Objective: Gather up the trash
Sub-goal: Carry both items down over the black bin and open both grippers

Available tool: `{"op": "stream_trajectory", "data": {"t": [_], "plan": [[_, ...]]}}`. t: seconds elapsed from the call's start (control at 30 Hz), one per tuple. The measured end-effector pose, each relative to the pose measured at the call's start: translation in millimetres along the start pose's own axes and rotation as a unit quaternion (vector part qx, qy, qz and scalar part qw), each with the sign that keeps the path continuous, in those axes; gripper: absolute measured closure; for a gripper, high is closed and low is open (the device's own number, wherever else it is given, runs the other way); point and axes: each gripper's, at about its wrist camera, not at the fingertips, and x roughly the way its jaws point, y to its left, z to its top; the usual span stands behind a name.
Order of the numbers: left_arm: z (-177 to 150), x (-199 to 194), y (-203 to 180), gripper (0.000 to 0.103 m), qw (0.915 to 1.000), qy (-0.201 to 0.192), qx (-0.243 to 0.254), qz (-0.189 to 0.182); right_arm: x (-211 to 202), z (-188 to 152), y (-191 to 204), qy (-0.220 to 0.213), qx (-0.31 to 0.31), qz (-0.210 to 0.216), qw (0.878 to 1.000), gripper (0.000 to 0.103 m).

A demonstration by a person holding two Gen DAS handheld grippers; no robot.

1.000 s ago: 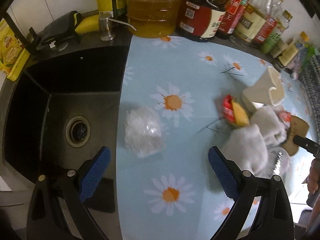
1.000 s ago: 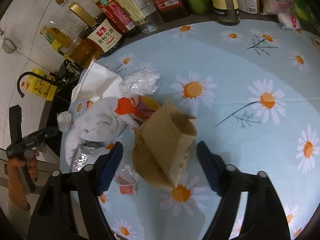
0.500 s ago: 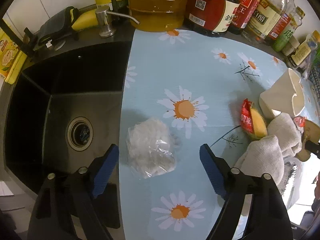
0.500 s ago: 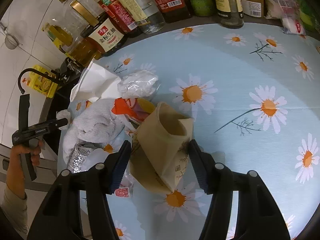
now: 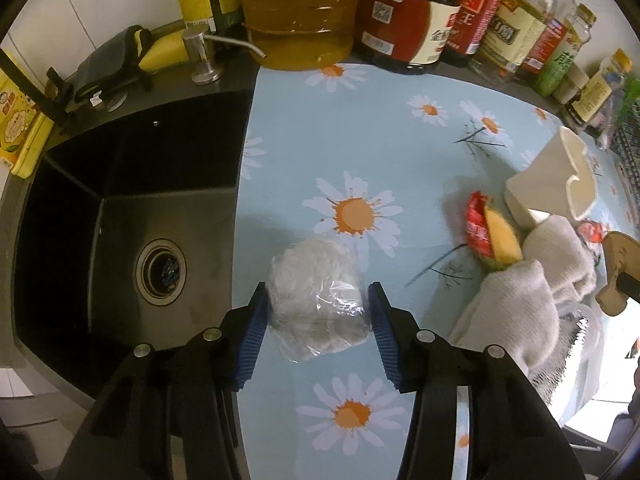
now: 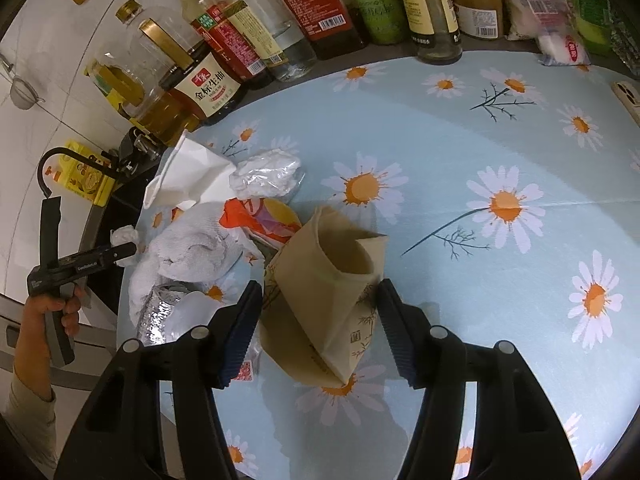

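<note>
A crumpled clear plastic wad (image 5: 316, 300) lies on the daisy-print counter by the sink edge. My left gripper (image 5: 316, 334) straddles it, blue pads touching both sides. A brown paper bag (image 6: 326, 300) stands open on the counter; my right gripper (image 6: 320, 328) is closed against its two sides. The bag's edge shows in the left wrist view (image 5: 618, 276). Other trash lies in a pile: a white paper bag (image 6: 188, 176), a red-and-yellow wrapper (image 6: 260, 218), a white cloth (image 6: 188, 248), foil (image 6: 160, 312) and another plastic wad (image 6: 266, 174).
A black sink (image 5: 120, 216) with a drain lies left of the counter. Oil and sauce bottles (image 5: 404, 20) line the back wall, also in the right wrist view (image 6: 312, 8). A soap pump (image 5: 200, 56) stands behind the sink. A yellow box (image 5: 20, 128) sits far left.
My left gripper moved forward over the plastic wad and narrowed from wide open onto it. My right gripper narrowed onto the brown paper bag.
</note>
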Motion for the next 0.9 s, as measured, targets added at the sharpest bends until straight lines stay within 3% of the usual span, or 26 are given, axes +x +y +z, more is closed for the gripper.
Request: {"op": "stream_trajectory", "data": {"t": [0.37,0.63,0.9], "plan": [[-36,-34,-19,0.055,0.999,-0.023,0.007,-0.037,-27,-21,19,-0.018,-0.018,-0.003,1.0,0.044],[-90,-55,-35,0.056,0.997,-0.029,0.012,-0.07,-48,-58,45,-0.023,-0.037,0.003,0.999,0.043],[-154,-67,-42,0.055,0.9942,-0.02,0.005,-0.105,-49,-106,81,0.0,-0.064,0.021,0.998,0.043]]}}
